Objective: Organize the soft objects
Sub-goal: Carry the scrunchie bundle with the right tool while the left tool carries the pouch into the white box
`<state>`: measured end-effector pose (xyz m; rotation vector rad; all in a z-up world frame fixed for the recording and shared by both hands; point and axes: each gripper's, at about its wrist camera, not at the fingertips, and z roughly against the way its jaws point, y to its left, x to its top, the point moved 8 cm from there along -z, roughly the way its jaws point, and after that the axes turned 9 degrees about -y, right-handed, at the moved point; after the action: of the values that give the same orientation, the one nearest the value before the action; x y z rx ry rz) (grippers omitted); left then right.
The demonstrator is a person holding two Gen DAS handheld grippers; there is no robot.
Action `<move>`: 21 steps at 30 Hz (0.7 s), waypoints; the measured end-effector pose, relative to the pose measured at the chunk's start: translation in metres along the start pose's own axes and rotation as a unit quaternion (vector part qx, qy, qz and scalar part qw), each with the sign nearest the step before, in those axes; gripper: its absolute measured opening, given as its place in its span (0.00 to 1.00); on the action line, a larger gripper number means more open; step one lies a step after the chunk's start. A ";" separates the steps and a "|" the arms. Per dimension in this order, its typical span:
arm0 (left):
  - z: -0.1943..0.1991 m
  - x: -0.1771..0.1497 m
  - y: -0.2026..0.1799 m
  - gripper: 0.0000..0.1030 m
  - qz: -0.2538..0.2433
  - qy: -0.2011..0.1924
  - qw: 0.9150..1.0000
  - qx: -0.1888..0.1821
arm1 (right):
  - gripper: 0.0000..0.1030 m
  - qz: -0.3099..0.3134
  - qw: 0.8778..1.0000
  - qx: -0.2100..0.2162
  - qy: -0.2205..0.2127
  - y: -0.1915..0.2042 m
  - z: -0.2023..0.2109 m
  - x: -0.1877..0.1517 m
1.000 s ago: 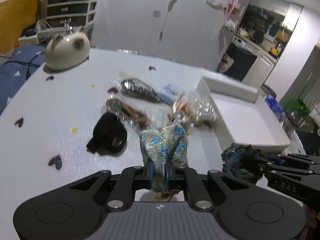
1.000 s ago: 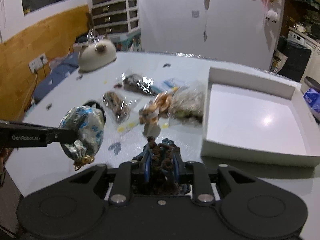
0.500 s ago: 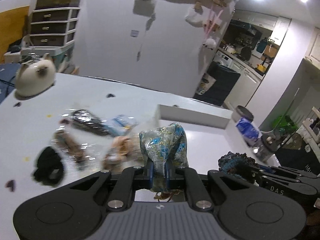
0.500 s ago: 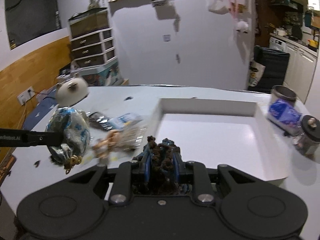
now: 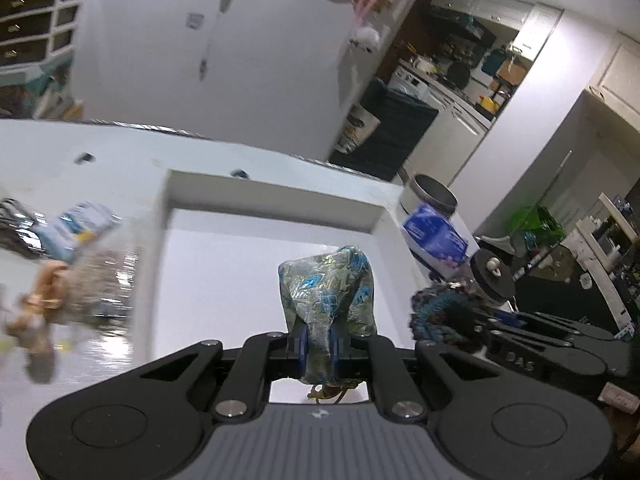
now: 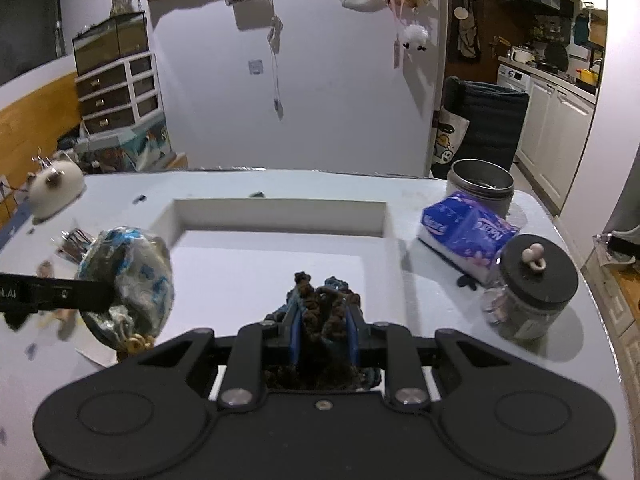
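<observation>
My left gripper (image 5: 318, 350) is shut on a blue and silver patterned fabric pouch (image 5: 328, 284), held above the near edge of a white tray (image 5: 276, 196). The pouch also shows in the right wrist view (image 6: 132, 276), at the left. My right gripper (image 6: 323, 330) is shut on a dark brown and blue knitted piece (image 6: 320, 308), held over the tray (image 6: 280, 210). The knitted piece also shows in the left wrist view (image 5: 436, 312), at the right.
Several clear packets (image 5: 80, 272) lie on the white table left of the tray. A blue tissue pack (image 6: 468, 232), a metal tin (image 6: 480, 182) and a lidded glass jar (image 6: 532, 284) stand right of the tray. A white cat-shaped figure (image 6: 54, 186) sits far left.
Both grippers have swung right from over the packets to over the white tray, each still holding its item. The tin, tissue pack and jar have come into view.
</observation>
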<state>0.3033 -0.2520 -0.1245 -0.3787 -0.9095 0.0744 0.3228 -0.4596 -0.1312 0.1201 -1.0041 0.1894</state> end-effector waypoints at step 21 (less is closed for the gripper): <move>-0.097 -0.076 -0.047 0.11 0.005 0.150 0.988 -0.036 | 0.22 0.010 0.995 0.039 0.087 -0.025 -0.019 -0.068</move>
<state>0.3284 -0.3406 -0.2190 -0.4475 -0.6133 -0.0072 0.3086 -0.4872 -0.1995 0.1620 -0.8243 0.2533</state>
